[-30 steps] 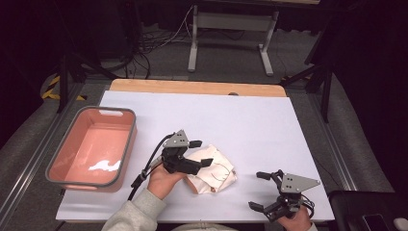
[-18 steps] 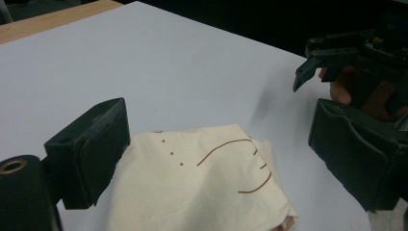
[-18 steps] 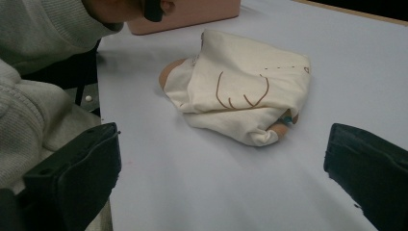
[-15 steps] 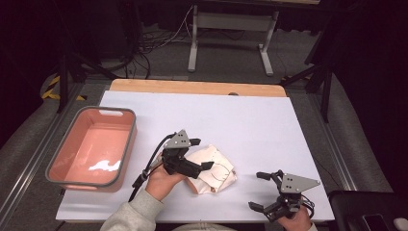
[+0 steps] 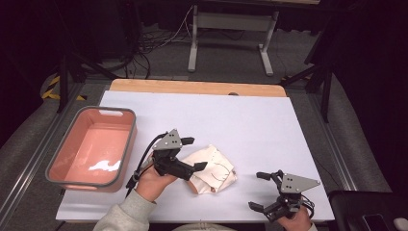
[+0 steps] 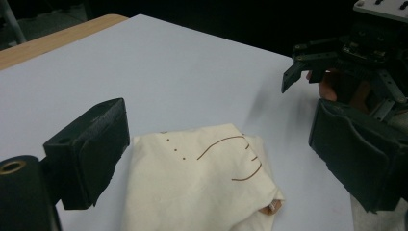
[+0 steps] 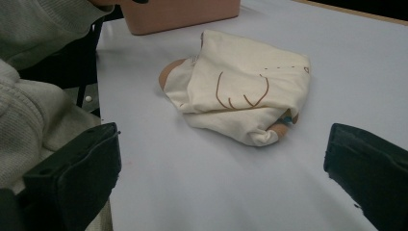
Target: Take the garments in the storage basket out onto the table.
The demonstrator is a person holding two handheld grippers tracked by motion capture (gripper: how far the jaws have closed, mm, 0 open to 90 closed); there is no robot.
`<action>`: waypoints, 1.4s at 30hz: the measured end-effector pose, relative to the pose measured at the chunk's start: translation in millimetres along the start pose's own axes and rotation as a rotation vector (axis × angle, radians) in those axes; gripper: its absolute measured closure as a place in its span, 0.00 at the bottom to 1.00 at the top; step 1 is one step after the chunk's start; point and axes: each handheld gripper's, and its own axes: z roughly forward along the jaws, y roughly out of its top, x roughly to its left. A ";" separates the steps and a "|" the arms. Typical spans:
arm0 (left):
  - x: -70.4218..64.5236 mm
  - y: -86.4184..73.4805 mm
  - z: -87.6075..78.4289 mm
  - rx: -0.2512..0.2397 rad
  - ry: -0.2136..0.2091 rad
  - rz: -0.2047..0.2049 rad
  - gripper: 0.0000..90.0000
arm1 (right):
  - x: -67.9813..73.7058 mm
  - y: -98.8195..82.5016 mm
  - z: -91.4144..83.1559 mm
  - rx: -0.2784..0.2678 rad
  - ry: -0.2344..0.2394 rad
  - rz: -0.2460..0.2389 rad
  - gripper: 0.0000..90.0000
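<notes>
A folded cream cloth (image 5: 215, 166) with a brown line drawing lies on the white table, and something tan pokes out from under its edge (image 7: 280, 128). My left gripper (image 5: 194, 154) hovers at the cloth's left edge. Its jaws have just been opening and now stand wide apart. In the left gripper view the cloth (image 6: 202, 183) lies low between them and the pads do not press on it. My right gripper (image 5: 260, 191) rests open near the table's front right, a short way from the cloth (image 7: 245, 82), with nothing between its jaws.
A pink tub (image 5: 122, 144) with a grey rim stands at the table's left, and its wall (image 7: 183, 14) appears beyond the cloth in the right gripper view. A wooden strip (image 5: 192, 87) runs along the far edge. A grey sleeve (image 7: 33, 120) crosses the front left.
My left gripper's jaws have spread wider and the gripper has lifted a little at the cloth's edge. The cloth and the right gripper have stayed where they were.
</notes>
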 end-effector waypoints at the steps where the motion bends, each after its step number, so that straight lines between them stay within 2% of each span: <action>1: -0.3 -0.4 -2.1 0.003 0.003 0.006 0.09 | -0.1 0.0 0.2 0.001 0.000 0.000 0.00; 13: -2.9 -5.2 -26.7 0.001 0.017 0.013 0.06 | 0.2 0.1 0.5 0.001 -0.001 0.000 0.00; 19: -2.8 -10.0 -41.5 -0.010 0.032 0.004 0.04 | -0.1 0.1 0.5 0.001 -0.001 -0.001 0.00; 24: -3.8 -19.2 -55.3 -0.026 0.042 -0.004 0.04 | 0.1 0.1 0.8 0.001 -0.001 -0.001 0.00; 34: -5.6 -39.0 -72.5 -0.069 0.067 -0.026 0.04 | 0.1 0.0 2.1 0.004 0.002 0.000 0.00; 42: -6.6 -60.8 -81.9 -0.056 0.084 -0.056 0.04 | 0.2 0.0 2.2 0.004 0.003 0.000 0.00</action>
